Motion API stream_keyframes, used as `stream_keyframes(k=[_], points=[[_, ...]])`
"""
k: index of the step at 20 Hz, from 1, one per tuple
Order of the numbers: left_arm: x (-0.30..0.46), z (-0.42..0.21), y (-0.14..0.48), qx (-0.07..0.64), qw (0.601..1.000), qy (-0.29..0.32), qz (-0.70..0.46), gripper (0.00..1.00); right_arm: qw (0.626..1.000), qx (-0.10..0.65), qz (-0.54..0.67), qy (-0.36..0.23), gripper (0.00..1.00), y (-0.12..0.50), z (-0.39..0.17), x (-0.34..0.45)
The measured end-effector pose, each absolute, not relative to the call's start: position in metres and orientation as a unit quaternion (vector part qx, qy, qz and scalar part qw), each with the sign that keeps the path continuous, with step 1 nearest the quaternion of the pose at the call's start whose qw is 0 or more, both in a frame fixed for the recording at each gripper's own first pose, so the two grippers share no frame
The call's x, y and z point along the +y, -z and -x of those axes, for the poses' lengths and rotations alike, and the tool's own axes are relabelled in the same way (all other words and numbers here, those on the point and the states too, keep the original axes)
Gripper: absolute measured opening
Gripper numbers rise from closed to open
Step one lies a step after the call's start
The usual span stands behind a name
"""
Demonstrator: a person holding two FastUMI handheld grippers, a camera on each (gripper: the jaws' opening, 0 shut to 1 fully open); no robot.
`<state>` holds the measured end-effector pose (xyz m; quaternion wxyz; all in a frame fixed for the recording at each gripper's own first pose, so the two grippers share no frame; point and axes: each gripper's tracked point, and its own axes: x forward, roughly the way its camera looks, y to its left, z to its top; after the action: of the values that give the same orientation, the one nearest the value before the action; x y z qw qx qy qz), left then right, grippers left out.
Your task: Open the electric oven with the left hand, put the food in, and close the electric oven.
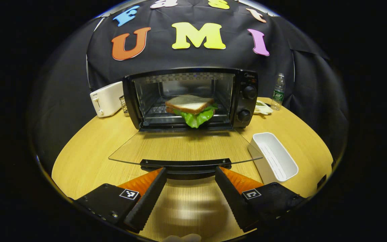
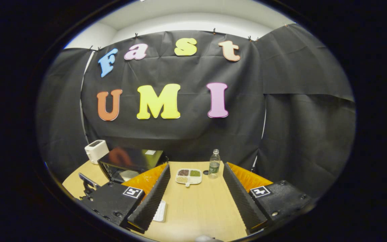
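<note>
Right gripper view: wide right hand-held gripper (image 2: 196, 198) partly hides oven (image 2: 131, 163); left hand-held gripper (image 1: 190, 193) wide.

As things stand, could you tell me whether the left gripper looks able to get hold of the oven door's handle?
Probably yes. The left gripper is open, and the handle of the lowered glass door lies just ahead of its fingertips, with nothing between them. The white tray sits off to the side.

Glossy clear glass on the oven door (image 1: 183, 148), shiny metal walls inside the oven (image 1: 193, 97), smooth light wood-grain table (image 1: 89, 158), glossy white plastic tray (image 1: 274, 156), matt black cloth wall (image 2: 186, 134).
</note>
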<state>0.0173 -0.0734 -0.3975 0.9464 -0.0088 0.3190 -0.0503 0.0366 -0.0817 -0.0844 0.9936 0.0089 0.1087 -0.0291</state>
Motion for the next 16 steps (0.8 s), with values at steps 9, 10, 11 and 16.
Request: stream_keyframes(k=[9, 10, 11, 16], points=[[-0.069, -0.053, 0.341, 0.282, 0.958, 0.048, 0.003, 0.95, 0.994, 0.098, -0.037, 0.043, 0.95, 0.079, -0.037, -0.096], [-0.069, -0.058, 0.335, 0.28, 0.959, 0.047, 0.009, 0.96, 0.994, 0.096, -0.036, 0.045, 1.0, 0.078, -0.036, -0.097], [-0.068, -0.063, 0.329, 0.274, 0.961, 0.046, 0.011, 0.96, 0.994, 0.093, -0.035, 0.048, 1.0, 0.076, -0.036, -0.099], [-0.068, -0.095, 0.304, 0.24, 0.969, 0.05, -0.005, 0.96, 0.994, 0.093, -0.033, 0.054, 1.0, 0.077, -0.036, -0.102]])
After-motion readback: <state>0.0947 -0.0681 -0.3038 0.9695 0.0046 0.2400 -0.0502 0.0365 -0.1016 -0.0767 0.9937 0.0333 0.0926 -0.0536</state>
